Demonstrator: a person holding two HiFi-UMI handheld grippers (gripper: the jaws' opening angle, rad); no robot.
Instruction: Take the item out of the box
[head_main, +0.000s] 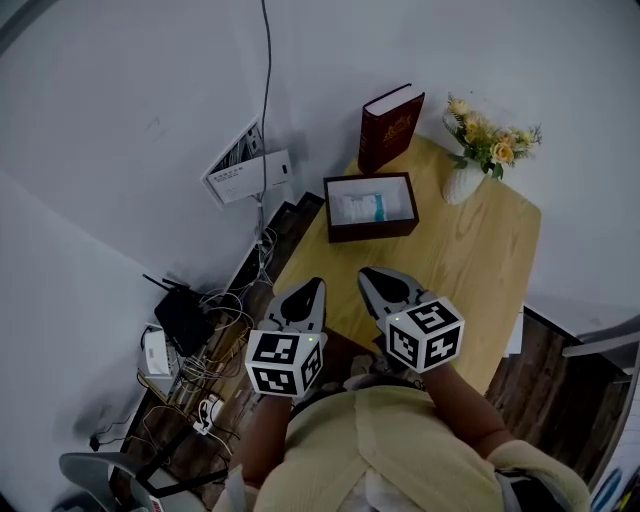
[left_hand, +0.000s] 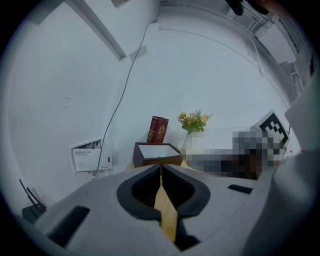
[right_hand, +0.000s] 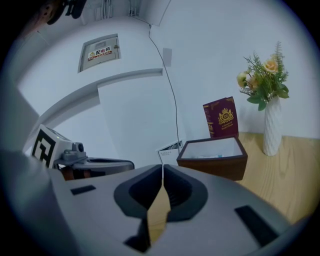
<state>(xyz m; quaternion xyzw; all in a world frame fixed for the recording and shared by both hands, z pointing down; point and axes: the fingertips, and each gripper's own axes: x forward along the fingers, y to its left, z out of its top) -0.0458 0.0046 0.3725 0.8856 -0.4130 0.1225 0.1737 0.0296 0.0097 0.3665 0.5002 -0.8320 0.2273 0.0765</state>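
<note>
white walls meet in a corner, and a light wooden table (head_main: 490, 270) stands there over a dark plank floor. on the far part of the table sits an open, dark brown box (head_main: 372, 230). the item (head_main: 362, 207), a flat white pack with a teal patch, lies on the bottom of the box, and neither tool touches it. a dark red book (head_main: 390, 125) stands upright just behind the box. a white vase (head_main: 463, 183) of yellow flowers stands to the box's right, apart from it.

left gripper (head_main: 316, 288) hovers at the table's near left edge, nose toward the box and well short of it. its own view shows both jaws pressed together with nothing between them; only a strip of table top shows through the slit. right gripper (head_main: 366, 274) hangs just beside it over the table, also pointed at the box and apart from it. its jaws are pressed together too and hold nothing.

off the table, a white wall panel (head_main: 248, 165) has a cable running up the wall above it. on the floor to the left, a black router (head_main: 183, 315) sits among tangled cables.
</note>
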